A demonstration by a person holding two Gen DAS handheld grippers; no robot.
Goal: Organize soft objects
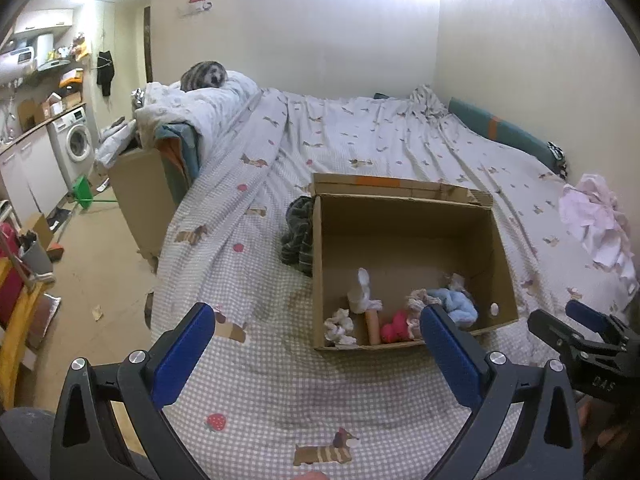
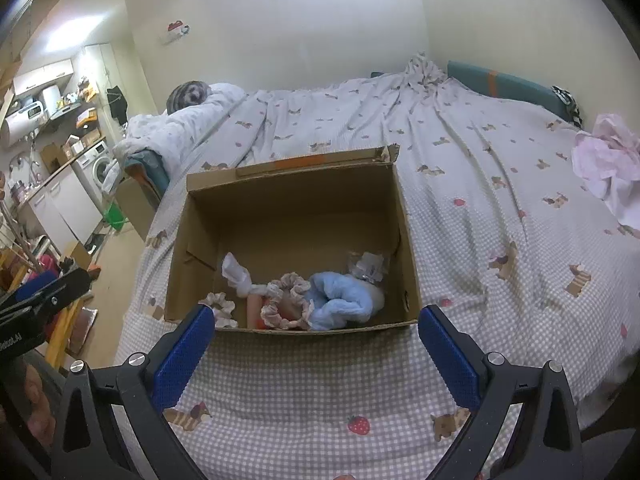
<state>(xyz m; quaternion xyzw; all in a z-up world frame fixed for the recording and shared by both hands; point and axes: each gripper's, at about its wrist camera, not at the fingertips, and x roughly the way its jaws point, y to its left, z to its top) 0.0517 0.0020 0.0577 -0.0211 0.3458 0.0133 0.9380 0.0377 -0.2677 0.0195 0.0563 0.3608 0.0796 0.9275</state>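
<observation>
Both empty, jaws wide: left gripper [image 1: 316, 354] and right gripper [image 2: 316, 354] hover short of the box [image 2: 412, 280]. Between pickups, apparently. Next: reaching for the pink cloth [image 2: 608, 164] or dark garment [image 1: 298, 236].

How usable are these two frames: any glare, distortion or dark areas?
Left wrist view: ceiling light blows out the wall; fisheye bends the bed; the cardboard box reads clearly. Right wrist view: same top glare; the box's back wall is shadowed; the blue cloth stays sharp.

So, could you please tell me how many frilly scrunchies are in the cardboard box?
2. A small scrunchie lies in the near left corner of the box; a larger scrunchie sits mid-box against the blue cloth. More may be hidden under the cloth.
</observation>
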